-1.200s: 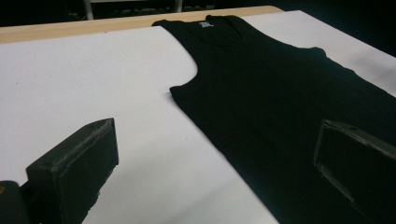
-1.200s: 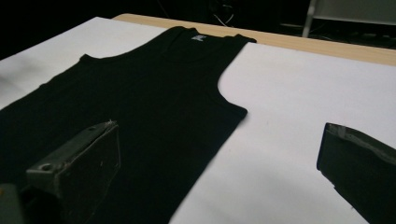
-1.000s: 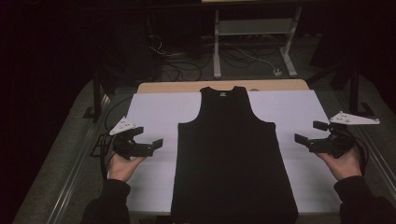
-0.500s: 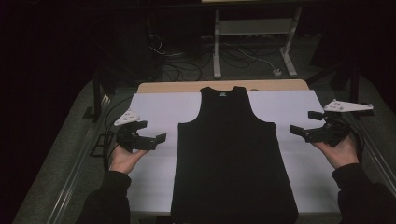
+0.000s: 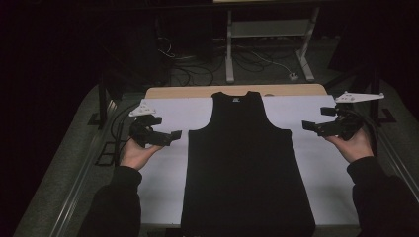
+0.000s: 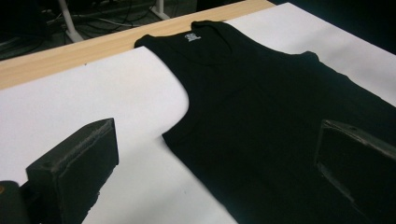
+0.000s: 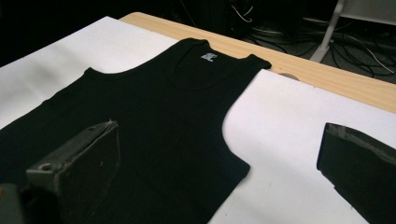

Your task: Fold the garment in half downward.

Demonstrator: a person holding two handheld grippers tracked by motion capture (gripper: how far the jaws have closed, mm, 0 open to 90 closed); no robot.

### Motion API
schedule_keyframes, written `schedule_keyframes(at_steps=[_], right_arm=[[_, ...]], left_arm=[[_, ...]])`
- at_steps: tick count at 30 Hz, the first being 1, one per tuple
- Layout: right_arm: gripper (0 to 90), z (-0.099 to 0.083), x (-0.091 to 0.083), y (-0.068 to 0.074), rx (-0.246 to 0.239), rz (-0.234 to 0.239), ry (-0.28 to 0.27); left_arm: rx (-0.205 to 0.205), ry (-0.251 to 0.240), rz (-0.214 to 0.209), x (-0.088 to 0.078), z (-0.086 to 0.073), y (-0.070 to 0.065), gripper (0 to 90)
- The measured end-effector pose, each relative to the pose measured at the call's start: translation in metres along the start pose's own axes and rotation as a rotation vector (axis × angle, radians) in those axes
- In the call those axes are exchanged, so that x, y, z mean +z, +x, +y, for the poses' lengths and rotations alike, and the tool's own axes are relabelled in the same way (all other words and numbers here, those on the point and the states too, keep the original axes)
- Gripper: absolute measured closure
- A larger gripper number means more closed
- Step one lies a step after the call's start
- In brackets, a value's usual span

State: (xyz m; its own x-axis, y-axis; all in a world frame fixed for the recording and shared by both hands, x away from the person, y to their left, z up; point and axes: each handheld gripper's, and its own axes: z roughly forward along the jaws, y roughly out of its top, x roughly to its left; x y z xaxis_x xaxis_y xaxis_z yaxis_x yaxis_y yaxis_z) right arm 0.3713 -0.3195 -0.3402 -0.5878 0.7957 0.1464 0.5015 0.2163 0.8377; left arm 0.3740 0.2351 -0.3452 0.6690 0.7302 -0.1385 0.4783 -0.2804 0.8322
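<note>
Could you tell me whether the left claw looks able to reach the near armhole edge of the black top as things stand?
Probably yes. The left claw is held open beside the black top, pointing toward it, with bare white sheet between them and nothing lying in the way.

Jaws stand wide apart, nothing between them but cloth and paper. Ahead lies the black tank top [image 6: 275, 107], flat, its armhole curve between the jaws. White sheet [image 6: 88, 98] spreads beyond the left jaw; the wooden tabletop [image 6: 70, 51] edge beyond.
</note>
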Motion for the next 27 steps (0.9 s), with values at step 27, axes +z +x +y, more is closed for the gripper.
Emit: schedule_keyframes(at_steps=[27], right_arm=[[0.0,0.01,0.037,-0.033,0.065,-0.003,0.086]], left_arm=[[-0.032,0.06,-0.026,0.038,0.021,0.027,0.0]])
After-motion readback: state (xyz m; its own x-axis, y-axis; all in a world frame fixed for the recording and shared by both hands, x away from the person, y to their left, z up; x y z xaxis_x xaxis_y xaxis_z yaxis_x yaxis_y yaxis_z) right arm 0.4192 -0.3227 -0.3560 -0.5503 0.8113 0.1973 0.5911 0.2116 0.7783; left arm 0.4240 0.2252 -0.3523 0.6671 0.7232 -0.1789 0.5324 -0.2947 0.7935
